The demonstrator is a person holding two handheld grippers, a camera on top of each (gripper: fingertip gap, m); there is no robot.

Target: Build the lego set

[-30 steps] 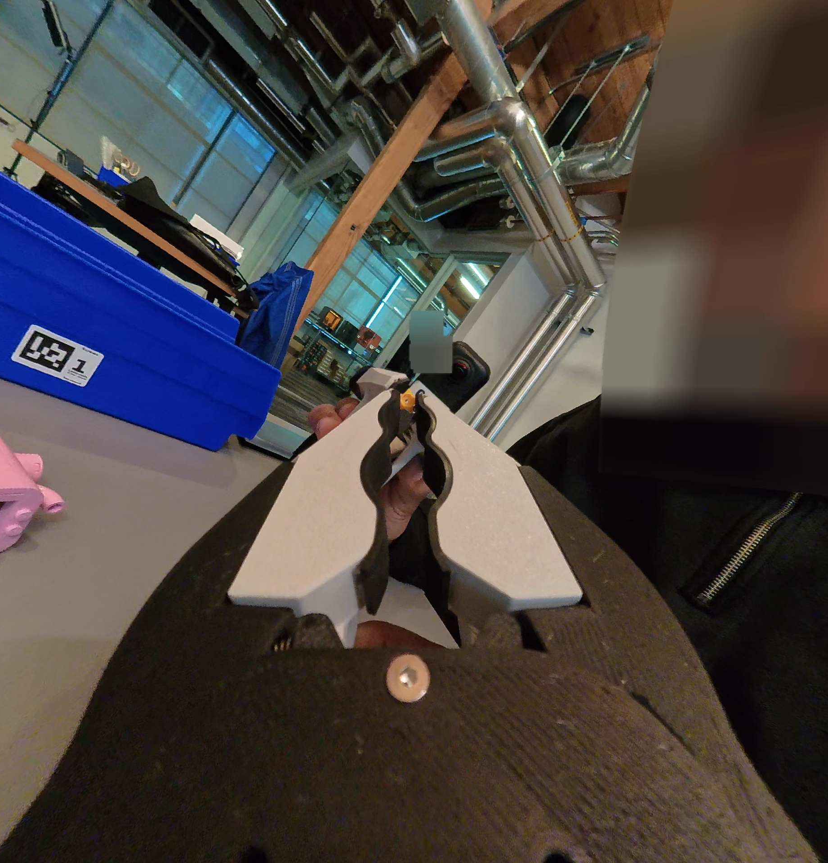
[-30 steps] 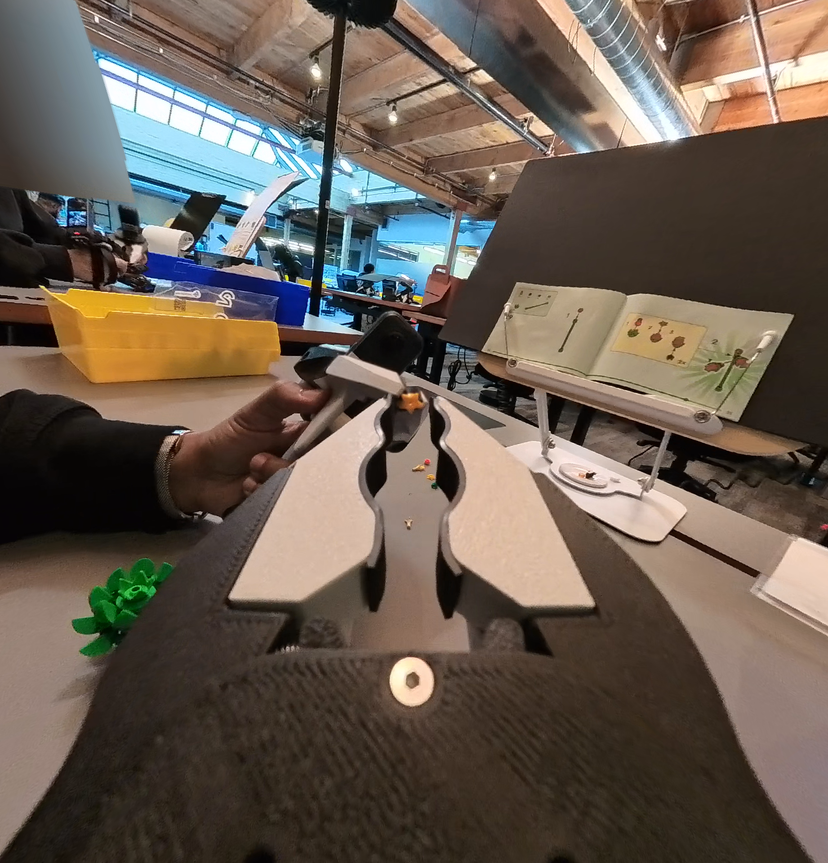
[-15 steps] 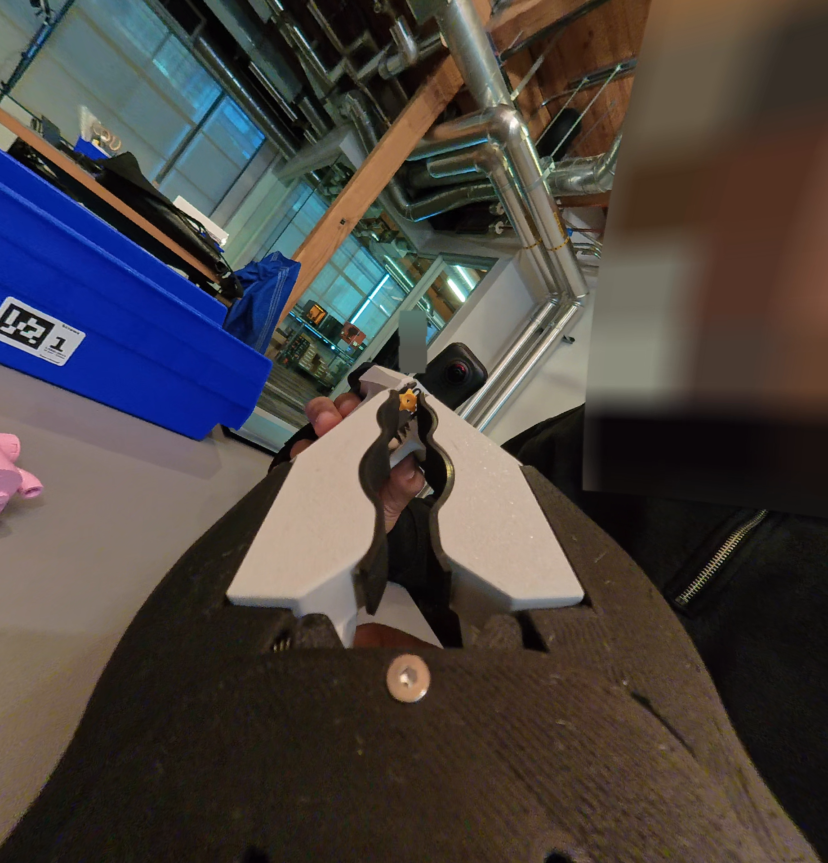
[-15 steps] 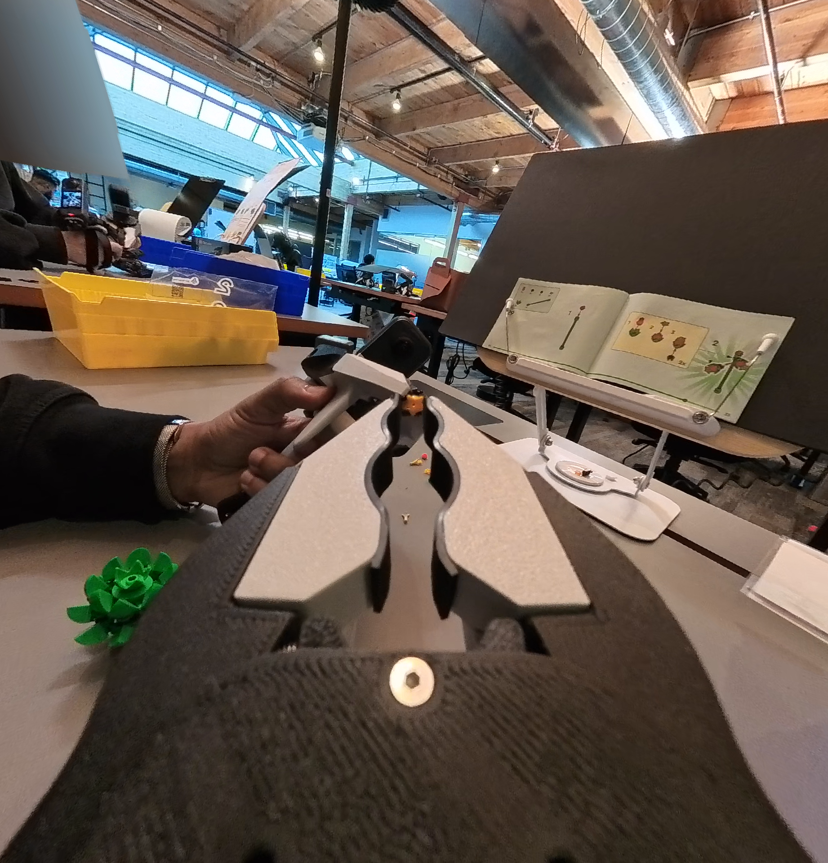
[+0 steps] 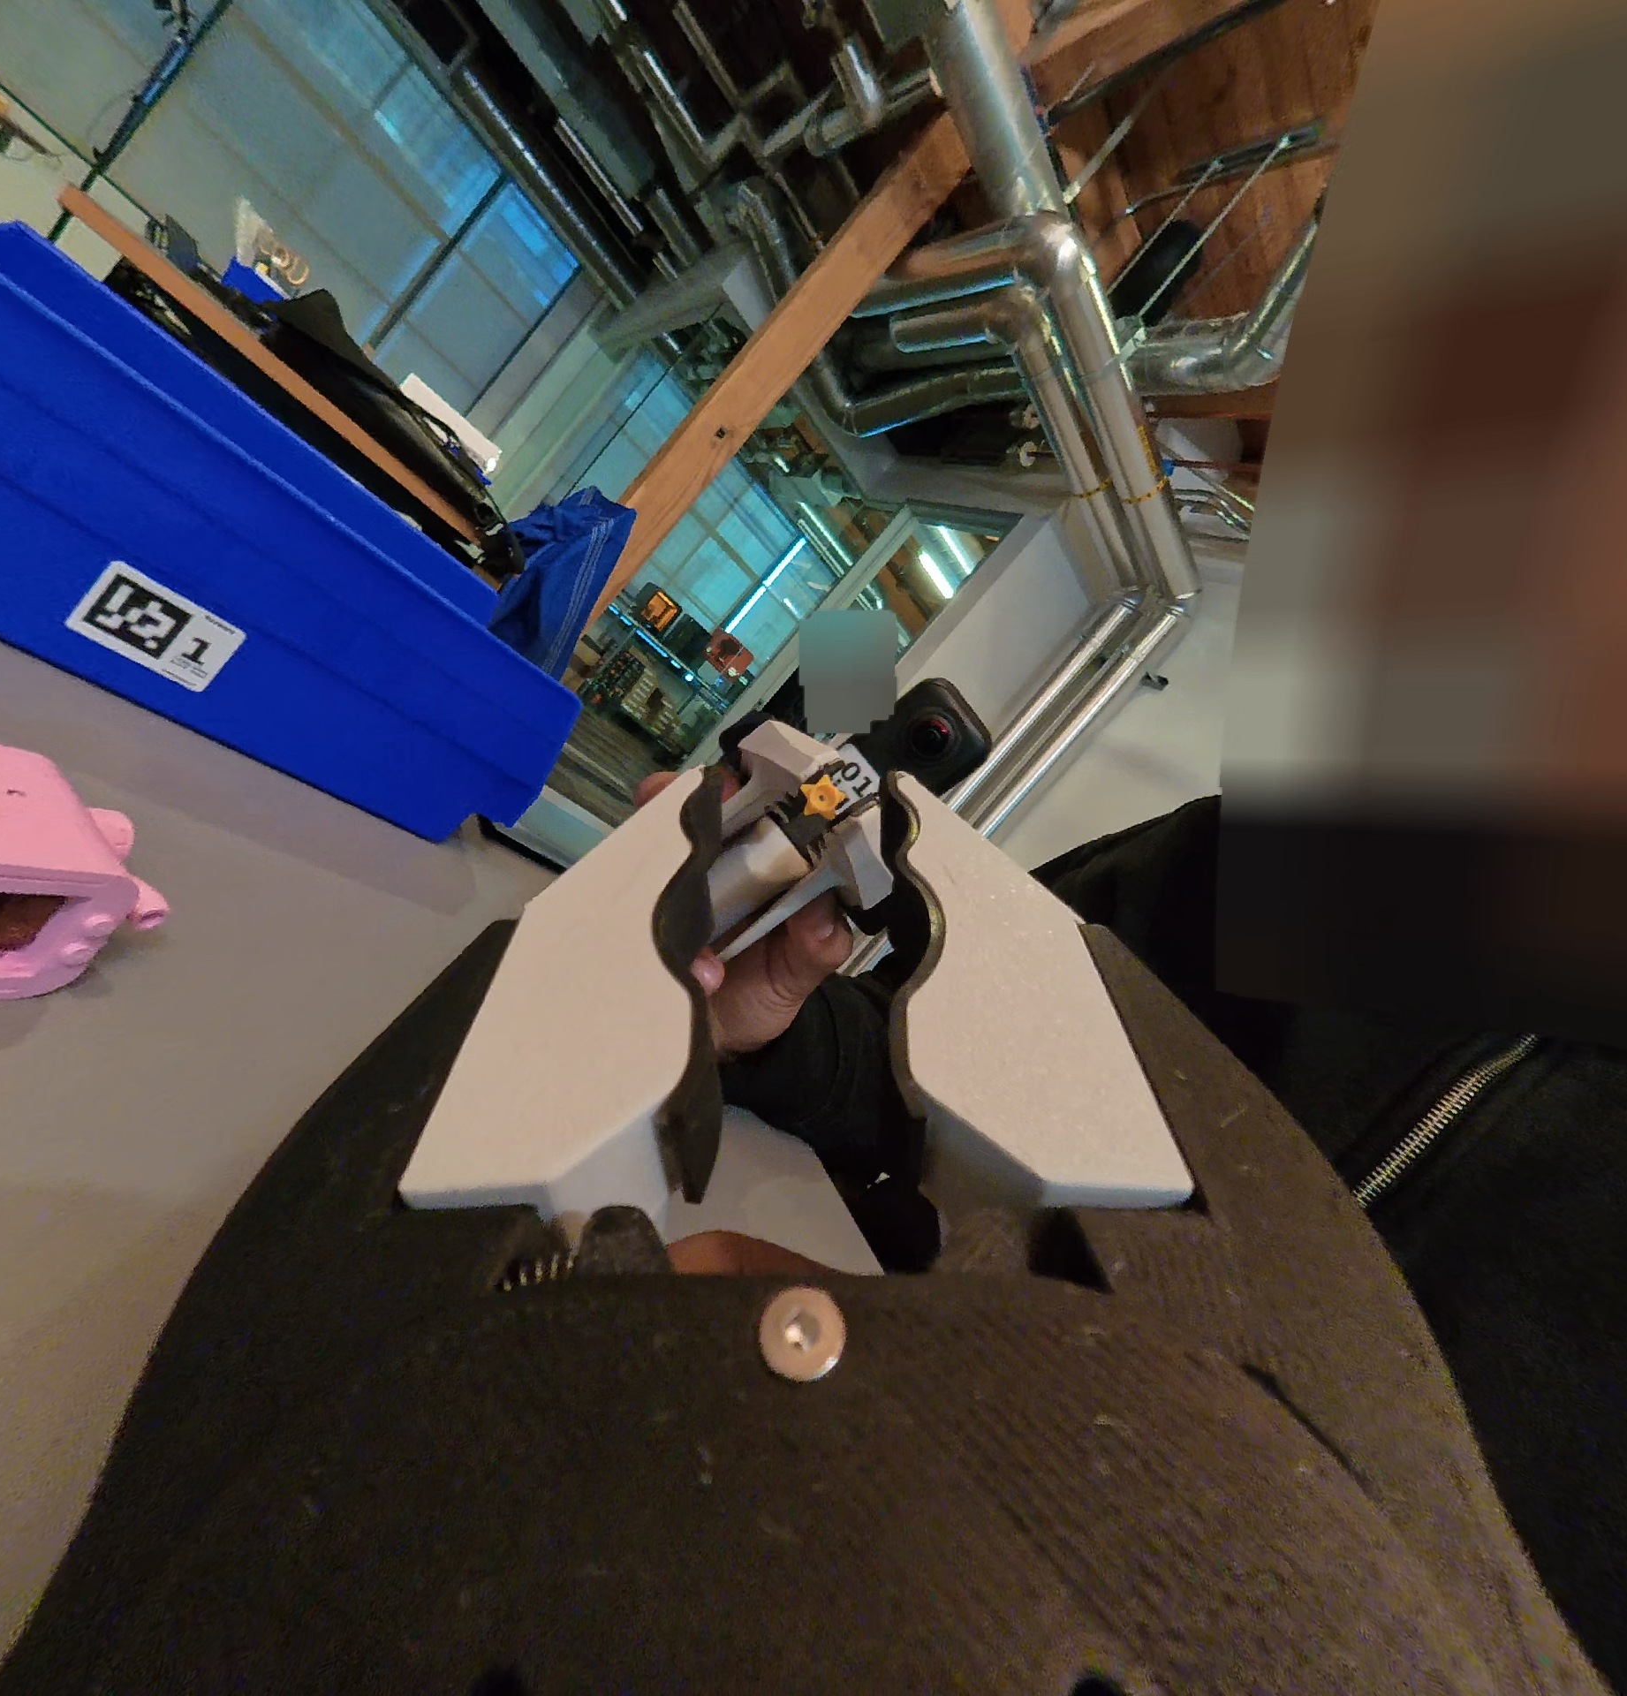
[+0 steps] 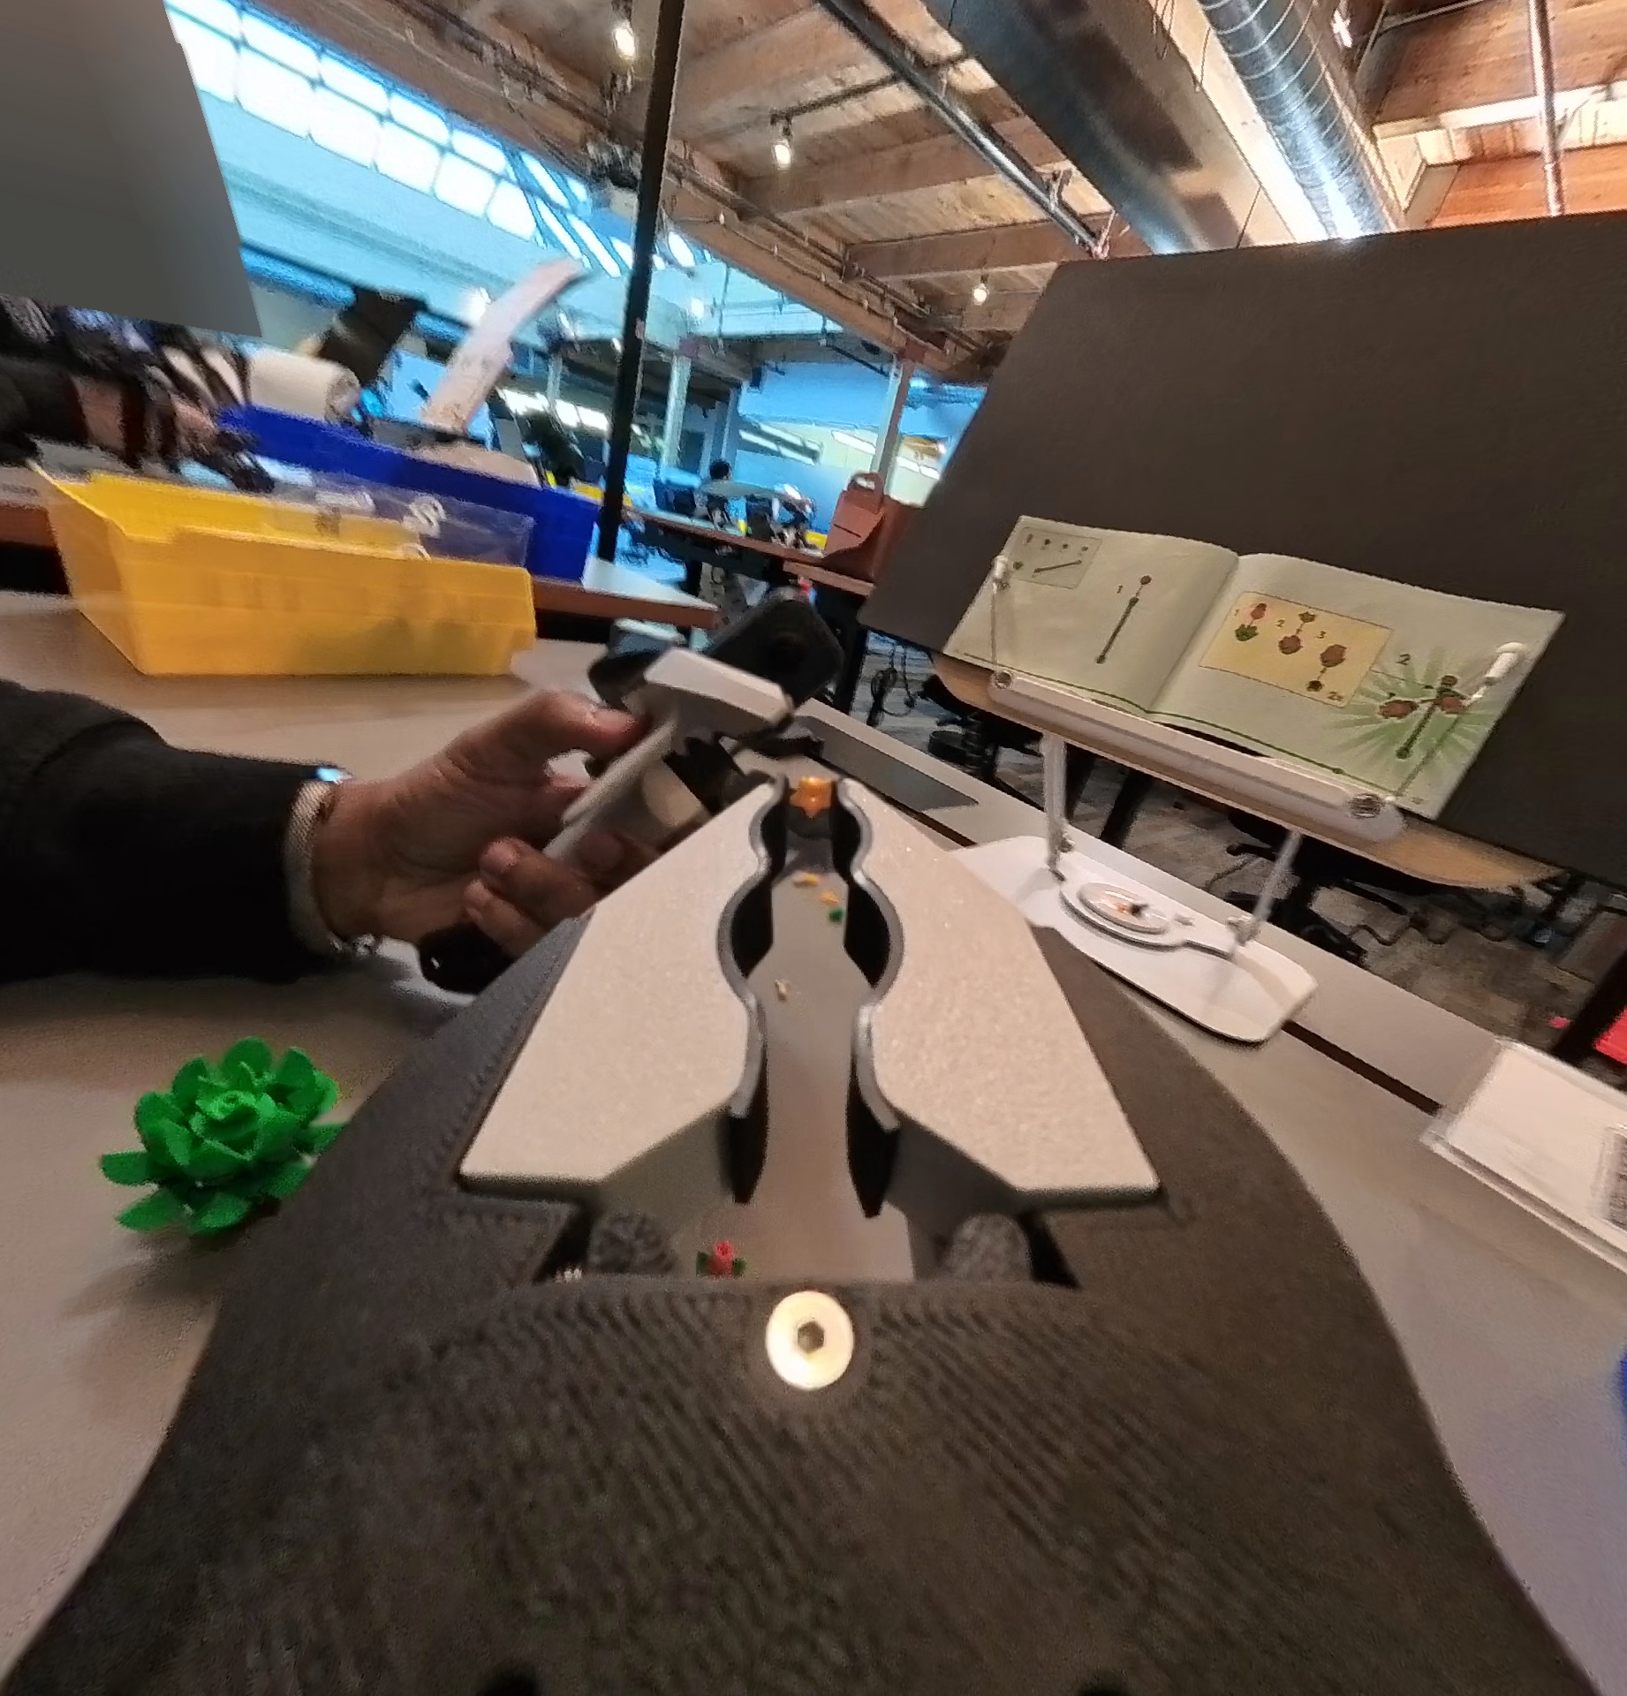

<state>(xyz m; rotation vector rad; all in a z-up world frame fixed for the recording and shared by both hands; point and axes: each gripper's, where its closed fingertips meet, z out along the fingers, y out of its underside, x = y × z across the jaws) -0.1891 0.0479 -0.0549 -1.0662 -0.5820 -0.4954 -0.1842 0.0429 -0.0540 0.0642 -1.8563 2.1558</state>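
Starting with the left wrist view, the left hand-held gripper (image 5: pixel 801 791) is now seen spread, where half a second ago its fingers were pressed together on the small orange star piece (image 5: pixel 819 797). That piece is no longer touched by the left fingers. It is seen in the gap between them, held at the tip of the right hand-held gripper (image 5: pixel 805 826), which is pointed back toward this camera. A pink lego part (image 5: pixel 30 899) is left lying on the table (image 5: pixel 241 1009) at the left, in front of a blue bin (image 5: pixel 287 569).

In the right wrist view, the right hand-held gripper (image 6: pixel 808 791) is shown nearly closed, with the orange star piece (image 6: pixel 810 794) pinched at its very tip, above the table. The left hand-held gripper (image 6: pixel 718 693) is held just beside it at the left by a hand (image 6: pixel 452 826). A green leafy part (image 6: pixel 222 1133) is seen on the table at the lower left, a few tiny loose pieces (image 6: pixel 814 886) are scattered further ahead, and the open instruction booklet (image 6: pixel 1250 661) is propped on a stand at the right.

The change is read as a handover: the star piece is judged to have been passed from left to right, so the left side is freed to fetch the part it must be fitted to.
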